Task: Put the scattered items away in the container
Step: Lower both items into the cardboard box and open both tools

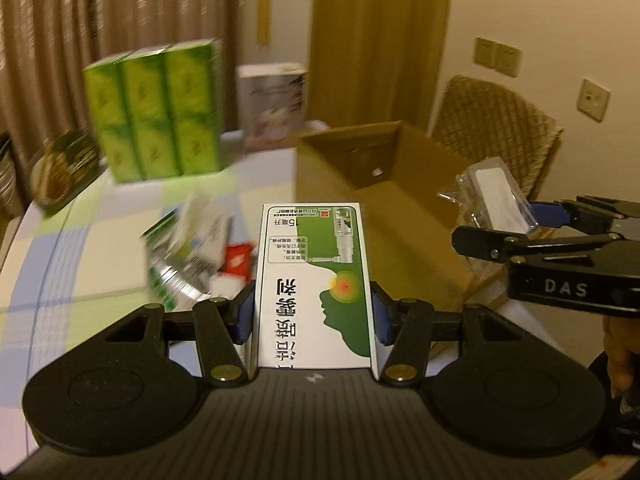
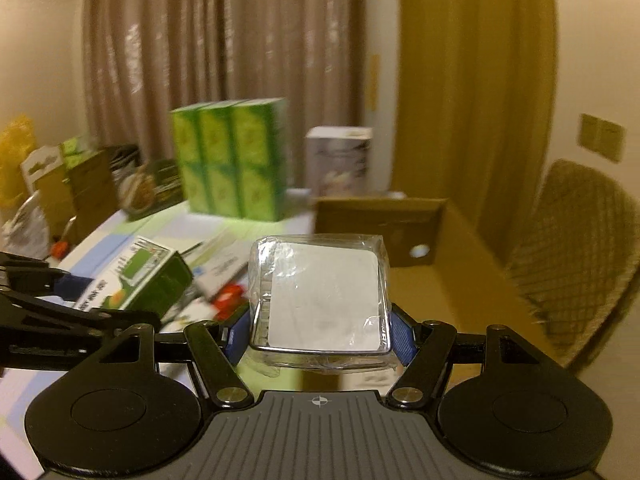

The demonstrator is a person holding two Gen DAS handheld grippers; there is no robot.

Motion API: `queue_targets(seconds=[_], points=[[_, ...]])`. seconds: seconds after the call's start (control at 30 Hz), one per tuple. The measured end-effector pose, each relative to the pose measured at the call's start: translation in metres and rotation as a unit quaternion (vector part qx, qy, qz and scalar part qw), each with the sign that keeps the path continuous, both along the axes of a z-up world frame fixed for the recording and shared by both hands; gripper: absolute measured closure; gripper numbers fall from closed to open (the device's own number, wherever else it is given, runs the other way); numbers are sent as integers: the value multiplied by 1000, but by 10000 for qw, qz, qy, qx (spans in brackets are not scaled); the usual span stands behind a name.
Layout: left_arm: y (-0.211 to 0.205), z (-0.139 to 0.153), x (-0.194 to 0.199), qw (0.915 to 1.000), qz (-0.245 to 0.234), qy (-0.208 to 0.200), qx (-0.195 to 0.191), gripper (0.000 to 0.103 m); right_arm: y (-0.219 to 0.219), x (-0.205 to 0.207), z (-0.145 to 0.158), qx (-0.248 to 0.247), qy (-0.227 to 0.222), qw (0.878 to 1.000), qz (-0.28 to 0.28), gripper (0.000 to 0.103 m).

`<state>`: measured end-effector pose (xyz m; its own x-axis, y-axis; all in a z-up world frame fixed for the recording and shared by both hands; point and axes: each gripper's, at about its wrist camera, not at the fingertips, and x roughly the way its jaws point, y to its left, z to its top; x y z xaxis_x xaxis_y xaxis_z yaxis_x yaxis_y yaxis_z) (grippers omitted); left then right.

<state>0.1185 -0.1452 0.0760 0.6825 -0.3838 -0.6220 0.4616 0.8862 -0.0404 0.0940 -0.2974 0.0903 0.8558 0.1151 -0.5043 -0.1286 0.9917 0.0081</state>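
Left gripper (image 1: 314, 316): blue pads clamped on both long sides of a white-and-green rectangular cardboard medicine box (image 1: 316, 280), held flat with its printed face up, raised above the table.
Right gripper (image 2: 318, 330): blue pads closed against a white square block wrapped in clear crinkled plastic (image 2: 320, 296); in the left wrist view this gripper (image 1: 536, 220) reaches in from the right, with the wrapped block over the near right corner of the carton.
Container: open brown cardboard carton (image 1: 384, 168) on the table, flaps up, a round hole in its far wall; its inside looks bare where visible.
Scattered items: blurred pile of small packets and boxes (image 1: 196, 240), one red and white, lying on the table left of the held medicine box.
Table: pale checked green-and-blue tablecloth (image 1: 80, 264).
Background: tall green shrink-wrapped pack of boxes (image 1: 156, 112), grey-white upright box (image 1: 272, 104), woven wicker chair (image 1: 492, 128) behind the carton, beige curtains (image 1: 72, 20).
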Motion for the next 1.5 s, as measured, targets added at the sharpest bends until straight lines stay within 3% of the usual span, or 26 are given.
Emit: queue_targets(seconds=[0.33, 0.73, 0.93, 1.5], points=[[-79, 6, 24, 9982, -584, -8, -96, 53, -70, 21, -7, -1, 87, 9984, -552, 37], [-130, -13, 60, 9960, -848, 205, -190, 52, -106, 33, -28, 96, 255, 9967, -770, 37], [-134, -14, 68, 9967, -798, 94, -125, 52, -110, 34, -32, 175, 266, 9962, -816, 37], [-87, -12, 57, 9988, -422, 108, -204, 52, -93, 45, -33, 194, 194, 9981, -556, 37]])
